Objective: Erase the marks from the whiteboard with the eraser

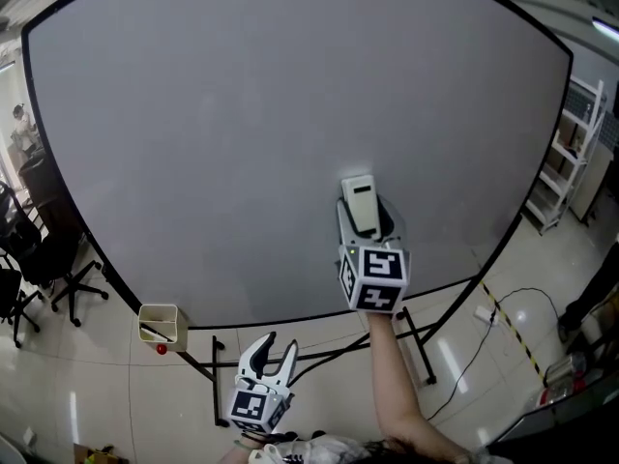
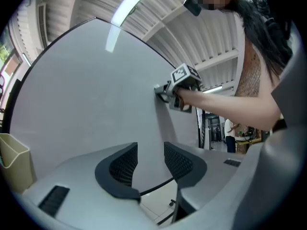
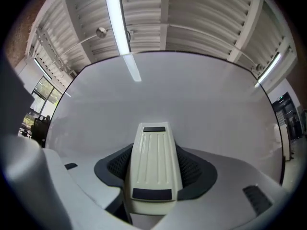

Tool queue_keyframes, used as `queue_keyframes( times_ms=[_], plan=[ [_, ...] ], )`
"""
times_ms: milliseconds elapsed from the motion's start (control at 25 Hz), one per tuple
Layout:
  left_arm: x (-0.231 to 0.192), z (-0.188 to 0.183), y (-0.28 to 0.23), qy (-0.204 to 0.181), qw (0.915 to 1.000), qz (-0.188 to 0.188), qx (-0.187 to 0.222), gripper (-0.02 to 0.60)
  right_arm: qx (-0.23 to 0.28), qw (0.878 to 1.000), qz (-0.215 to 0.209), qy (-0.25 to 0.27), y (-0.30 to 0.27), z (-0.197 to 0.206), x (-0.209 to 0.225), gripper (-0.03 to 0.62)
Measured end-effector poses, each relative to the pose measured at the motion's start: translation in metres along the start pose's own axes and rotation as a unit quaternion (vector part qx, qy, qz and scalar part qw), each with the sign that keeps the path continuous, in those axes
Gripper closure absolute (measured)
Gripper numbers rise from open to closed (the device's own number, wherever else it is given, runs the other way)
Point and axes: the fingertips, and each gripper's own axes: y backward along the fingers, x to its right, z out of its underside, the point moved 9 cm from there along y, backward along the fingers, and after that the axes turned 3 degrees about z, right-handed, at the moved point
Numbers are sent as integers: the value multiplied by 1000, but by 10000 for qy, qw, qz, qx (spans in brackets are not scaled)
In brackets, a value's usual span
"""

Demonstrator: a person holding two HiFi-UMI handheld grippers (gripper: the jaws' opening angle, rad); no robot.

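Head view: the right gripper (image 1: 365, 222) is closed on the cream eraser (image 1: 360, 201), which lies flat against the whiteboard (image 1: 242, 143). The eraser and the marker cube (image 1: 373, 276) cover most of its fingers. The board's top is cut off. The left gripper (image 1: 270, 348) hangs below the board's lower edge, its fingers parted and empty.

Left gripper view: the dark ribbed pads (image 2: 124, 164) stand a moderate gap apart with only the board behind them. Up past the fingertips, the right gripper presses on the board, and only a sliver of the eraser (image 2: 160, 91) shows.

Right gripper view: the eraser fills the gap between both pads (image 3: 194, 169), with its front end reaching beyond the fingertips. No print can be made out on its two dark patches.
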Motion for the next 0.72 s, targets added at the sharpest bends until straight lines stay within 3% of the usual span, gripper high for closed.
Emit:
queue_keyframes(
  times_ms=[80,120,280,360,520,600,720],
  plan=[
    [1,-3,0,96,10000,-26,-1,428,-405,9990,-110,126,10,42,-11,318],
    [1,-1,0,116,9999,-28,-17,429,-443,9987,-131,216,9,43,-10,318],
    [-1,5,-3,145,9998,-39,-101,428,300,9994,36,180,-14,-46,23,319],
    [2,1,-8,197,9998,-34,-69,428,494,9987,104,-19,-17,-65,35,319],
    [-2,8,-9,34,9999,38,-97,428,-225,9995,11,-217,6,24,19,318],
    [-5,10,-10,40,9999,33,-112,429,-470,9989,5,-64,8,42,18,318],
    [-7,11,-13,77,9999,-3,-120,428,1,9999,146,-14,-10,-19,43,321]
  ],
)
